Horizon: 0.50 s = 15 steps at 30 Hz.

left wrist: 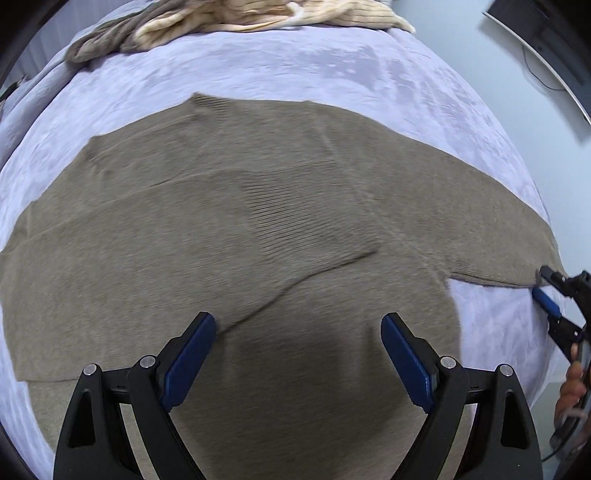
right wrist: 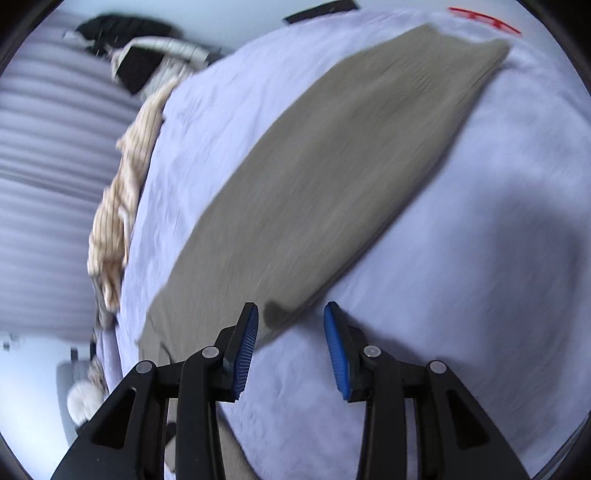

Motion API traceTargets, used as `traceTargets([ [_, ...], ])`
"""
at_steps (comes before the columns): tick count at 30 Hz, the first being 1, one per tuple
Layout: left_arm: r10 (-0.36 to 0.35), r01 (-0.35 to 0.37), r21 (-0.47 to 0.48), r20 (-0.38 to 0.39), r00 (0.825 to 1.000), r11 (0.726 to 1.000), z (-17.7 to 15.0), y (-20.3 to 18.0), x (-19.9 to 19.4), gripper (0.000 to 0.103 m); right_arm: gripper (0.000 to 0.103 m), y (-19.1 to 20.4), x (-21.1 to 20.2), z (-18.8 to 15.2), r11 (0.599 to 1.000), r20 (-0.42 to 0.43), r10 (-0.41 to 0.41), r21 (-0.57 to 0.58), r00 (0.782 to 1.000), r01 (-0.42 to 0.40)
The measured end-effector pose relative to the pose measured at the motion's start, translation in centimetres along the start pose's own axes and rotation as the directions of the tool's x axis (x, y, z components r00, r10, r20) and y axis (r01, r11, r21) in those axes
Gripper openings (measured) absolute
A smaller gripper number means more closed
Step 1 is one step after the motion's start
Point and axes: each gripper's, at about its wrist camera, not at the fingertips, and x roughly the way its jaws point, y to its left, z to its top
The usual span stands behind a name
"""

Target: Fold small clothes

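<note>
Taupe knit covers most of the bed: a sweater [left wrist: 229, 236] lies spread flat on a pale lavender bedspread [left wrist: 295, 74], with one long sleeve [right wrist: 332, 177] stretched out to the side and ending in a ribbed cuff. A shallow crease runs across the body of the sweater, just ahead of the left gripper [left wrist: 298, 325], which hangs above the knit with its blue-padded fingers [left wrist: 190, 354] spread wide and nothing between them. Over at the sleeve's near end, the right gripper [right wrist: 291, 317] sits low at the edge of the fabric, its jaws apart too; a small dark fold of the sleeve lies just ahead of the gap between the pads, not pinched. From the left wrist view, that right gripper shows at the far right edge beside the sleeve end, a person's hand [left wrist: 570, 384] behind it. At the far side of the bed, a cream striped garment [left wrist: 258, 16] lies bunched with a grey-brown one [left wrist: 107, 37], well apart from the sweater. Both views are smeared with motion blur.
</note>
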Motion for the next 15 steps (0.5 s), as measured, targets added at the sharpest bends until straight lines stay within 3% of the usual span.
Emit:
traceTargets([
  [4, -0.023, 0.023, 0.026, -0.019, 1.000, 0.999, 0.3, -1.8, 1.0, 0.092, 0.041, -1.6, -0.8, 3.3, 0.997, 0.066, 0.002, 0.077, 0.998, -0.007],
  [8, -0.028, 0.028, 0.030, -0.017, 0.999, 0.999, 0.5, -2.5, 1.0, 0.092, 0.039, -1.9, 0.0, 4.7, 0.980, 0.064, 0.081, 0.177, 0.995, -0.091],
  [10, -0.013, 0.014, 0.042, -0.016, 1.000, 0.999, 0.4, -2.4, 1.0, 0.092, 0.007, -1.1, 0.4, 5.1, 0.975, 0.056, 0.124, 0.176, 0.991, -0.132],
  [15, -0.017, 0.017, 0.007, 0.003, 1.000, 1.000, 0.5, -0.1, -0.1, 0.091, 0.007, 4.9, 1.0, 3.9, 0.972, -0.009, 0.237, 0.013, 0.972, -0.237],
])
